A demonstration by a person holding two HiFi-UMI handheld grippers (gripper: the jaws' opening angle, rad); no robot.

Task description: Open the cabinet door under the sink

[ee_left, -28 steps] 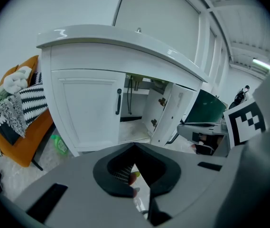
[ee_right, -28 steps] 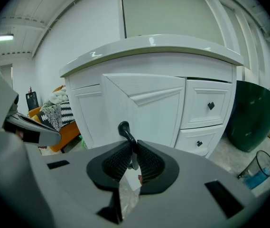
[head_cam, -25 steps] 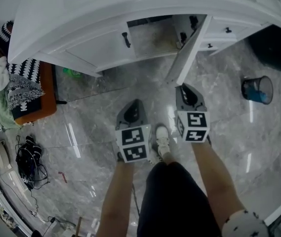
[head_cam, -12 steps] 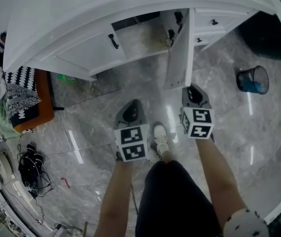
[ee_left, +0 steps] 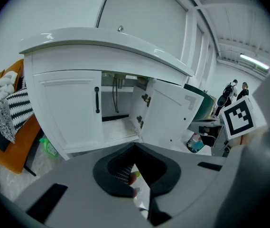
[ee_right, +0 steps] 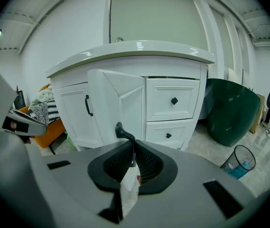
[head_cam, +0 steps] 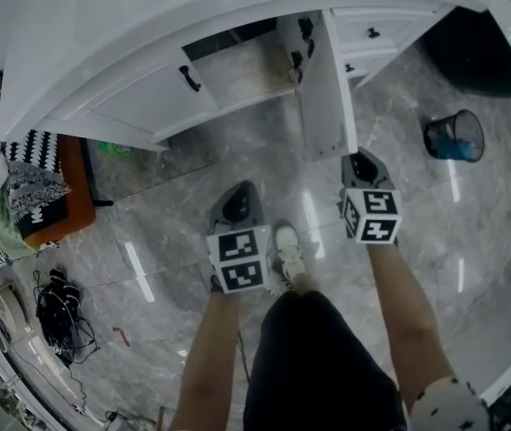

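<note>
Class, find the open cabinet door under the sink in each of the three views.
Head view: open cabinet door at top centre.
Left gripper view: right of centre.
Right gripper view: left of centre.
Shared landmark: closed door's black handle, to its left in all three.

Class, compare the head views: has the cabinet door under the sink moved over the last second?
Yes. The cabinet door has swung further open, its free edge turning away from the opening and toward the drawers.

glossy grey marble floor (head_cam: 147, 206), black wastebasket (head_cam: 453, 136)
</note>
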